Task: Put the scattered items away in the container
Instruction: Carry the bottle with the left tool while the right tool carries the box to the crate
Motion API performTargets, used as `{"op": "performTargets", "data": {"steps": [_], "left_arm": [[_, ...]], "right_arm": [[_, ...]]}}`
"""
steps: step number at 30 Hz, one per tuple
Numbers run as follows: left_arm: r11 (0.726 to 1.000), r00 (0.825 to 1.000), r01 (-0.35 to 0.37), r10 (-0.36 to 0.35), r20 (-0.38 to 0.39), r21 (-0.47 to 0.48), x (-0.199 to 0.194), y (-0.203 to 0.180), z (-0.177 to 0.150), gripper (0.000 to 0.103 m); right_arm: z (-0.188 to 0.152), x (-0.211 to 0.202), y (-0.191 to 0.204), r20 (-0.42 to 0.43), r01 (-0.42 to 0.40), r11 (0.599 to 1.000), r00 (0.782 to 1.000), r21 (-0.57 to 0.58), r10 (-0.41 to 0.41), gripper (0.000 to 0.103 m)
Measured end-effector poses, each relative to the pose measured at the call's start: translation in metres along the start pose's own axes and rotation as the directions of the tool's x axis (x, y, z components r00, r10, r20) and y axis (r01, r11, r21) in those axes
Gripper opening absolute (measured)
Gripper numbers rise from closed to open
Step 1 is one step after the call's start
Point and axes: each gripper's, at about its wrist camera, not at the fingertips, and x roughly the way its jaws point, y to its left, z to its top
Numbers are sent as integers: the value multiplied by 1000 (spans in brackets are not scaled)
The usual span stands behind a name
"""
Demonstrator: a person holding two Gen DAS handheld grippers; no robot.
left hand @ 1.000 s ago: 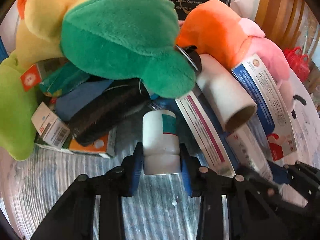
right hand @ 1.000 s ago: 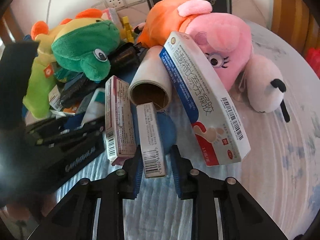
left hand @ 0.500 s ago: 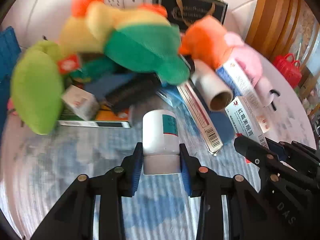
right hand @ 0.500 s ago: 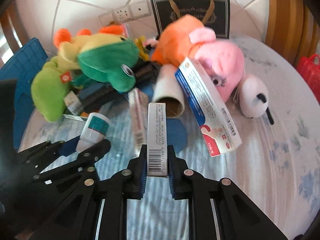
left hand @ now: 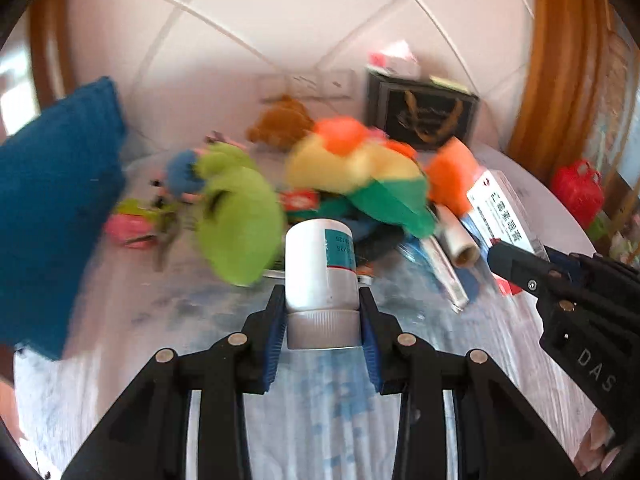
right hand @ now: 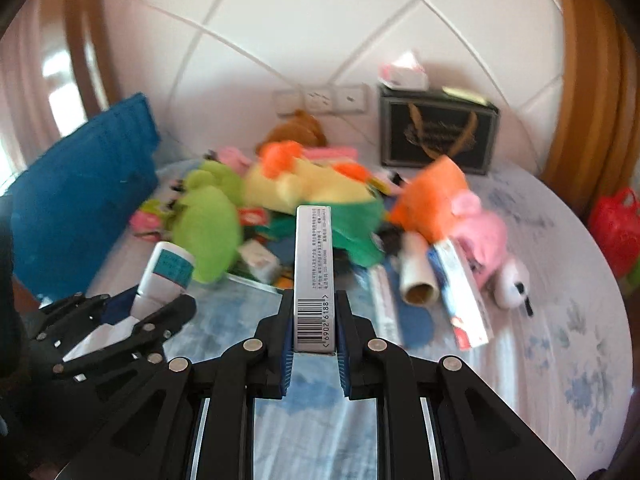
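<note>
Both grippers carry loads above the toy pile: left gripper (left hand: pixel 323 334) clamps a white bottle (left hand: pixel 320 264) by its cap, right gripper (right hand: pixel 314 336) pinches a slim box (right hand: pixel 313 268) endwise, blue crate (right hand: pixel 80 188) waiting left of the green plush (right hand: pixel 208 232), likely their destination.

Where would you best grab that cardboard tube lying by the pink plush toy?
Probably around the cardboard tube's middle, coming from above with fingers across its width. It lies flat, open end toward the camera, squeezed between boxes, so its ends and sides are crowded.
</note>
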Motion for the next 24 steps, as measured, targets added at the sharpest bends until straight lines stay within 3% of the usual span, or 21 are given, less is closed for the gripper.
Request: {"op": "performTargets", "data": {"steps": [5,12,19,24], "left_arm": [[990,990,-110,117,73,-91,-44,44,5,34],[951,957,-238,264,118,-195,-95,98,2,34],[914,916,-298,355,188,-275,-145,170,3,34],[908,890,-298,376,258,-296,-171,243,11,34]], "right_arm": [[25,-5,44,42,-108,988,993,-106,113,18],[46,-12,108,61,-240,947,964,-215,259,18],[64,-23,187,93,-307,899,932,-313,351,18],[82,-22,259,147,-313,882,912,-353,383,18]]}}
